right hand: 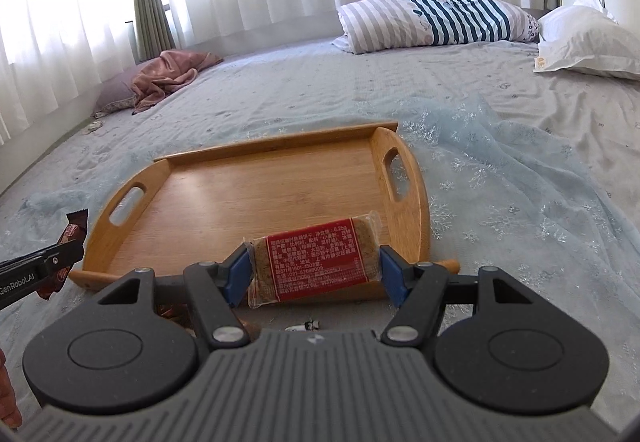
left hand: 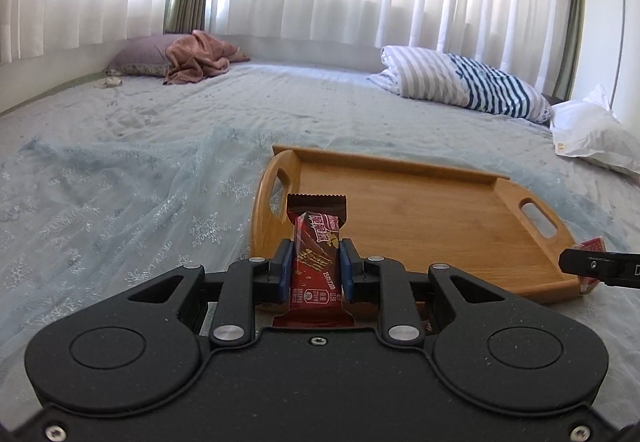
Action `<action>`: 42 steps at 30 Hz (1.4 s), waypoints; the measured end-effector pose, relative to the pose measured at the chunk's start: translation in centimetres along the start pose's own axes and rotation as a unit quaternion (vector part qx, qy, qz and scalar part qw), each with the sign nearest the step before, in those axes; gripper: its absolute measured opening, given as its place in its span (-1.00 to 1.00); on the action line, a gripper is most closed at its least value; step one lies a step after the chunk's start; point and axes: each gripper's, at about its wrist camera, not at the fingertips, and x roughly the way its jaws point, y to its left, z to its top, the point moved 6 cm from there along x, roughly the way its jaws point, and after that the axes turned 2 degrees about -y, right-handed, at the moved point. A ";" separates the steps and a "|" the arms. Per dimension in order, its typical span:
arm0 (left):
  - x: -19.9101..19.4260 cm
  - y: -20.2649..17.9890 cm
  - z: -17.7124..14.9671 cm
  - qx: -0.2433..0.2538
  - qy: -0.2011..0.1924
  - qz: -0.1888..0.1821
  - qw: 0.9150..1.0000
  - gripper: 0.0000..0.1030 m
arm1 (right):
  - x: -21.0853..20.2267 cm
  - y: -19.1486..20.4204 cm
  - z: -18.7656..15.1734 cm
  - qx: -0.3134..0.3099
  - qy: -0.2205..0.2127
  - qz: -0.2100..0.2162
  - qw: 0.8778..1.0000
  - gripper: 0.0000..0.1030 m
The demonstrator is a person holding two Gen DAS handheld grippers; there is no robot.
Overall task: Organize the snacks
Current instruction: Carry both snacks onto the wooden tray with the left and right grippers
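In our left gripper (left hand: 316, 266) we have a red chocolate bar (left hand: 316, 262) clamped between the blue pads, its long axis pointing forward and up, while our right gripper (right hand: 314, 270) pinches a clear-wrapped biscuit (right hand: 316, 262) crosswise by its two short ends. Just beyond both grippers the empty wooden tray (right hand: 260, 193) lies on the bed (right hand: 520, 121), its near rim directly ahead and below each snack. Both grippers hover level at the tray's near edge, roughly equally near, so a short forward reach should put either snack over it.
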 end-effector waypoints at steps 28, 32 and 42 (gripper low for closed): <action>9.3 -1.6 -0.2 0.044 0.047 0.009 0.998 -0.55 | 6.7 -0.9 0.0 0.003 0.052 -0.044 0.998 0.43; 9.6 -1.4 -0.3 0.048 0.052 0.013 0.997 -0.55 | 6.8 -0.7 0.0 0.000 0.055 -0.047 0.997 0.51; 9.8 -1.4 -0.6 0.057 0.058 0.021 0.996 -0.53 | 6.5 -1.0 0.2 0.000 0.054 -0.048 0.997 0.52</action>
